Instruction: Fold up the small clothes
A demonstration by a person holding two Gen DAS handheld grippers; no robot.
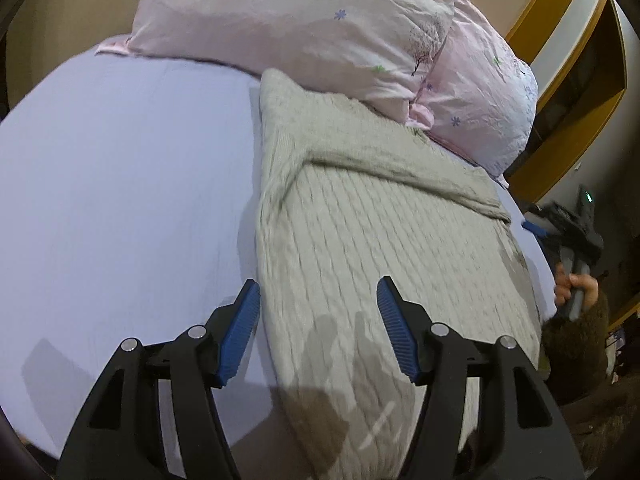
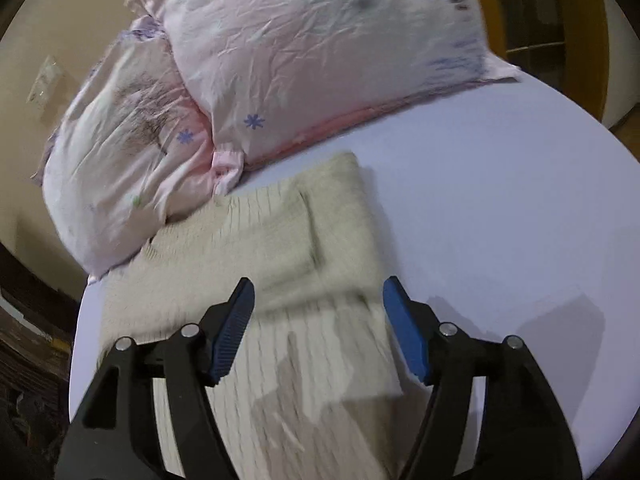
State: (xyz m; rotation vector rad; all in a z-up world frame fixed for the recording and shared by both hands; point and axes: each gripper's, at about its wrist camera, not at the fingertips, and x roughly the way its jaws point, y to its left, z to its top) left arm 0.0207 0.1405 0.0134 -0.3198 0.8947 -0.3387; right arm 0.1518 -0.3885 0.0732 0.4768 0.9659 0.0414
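Both grippers, left gripper (image 1: 318, 300) and right gripper (image 2: 318, 300), hover with jaws apart, empty, above the partly folded knit sweater (image 1: 380, 240) on the bedsheet (image 1: 120, 180). Risk: a shallow pinch could drag the folded sleeve (image 2: 280, 236) loose; farther off, the pillows (image 2: 300, 60) crowd the collar end.

Beige cable-knit sweater (image 1: 380, 240) lies flat on the bed, sleeve folded across.
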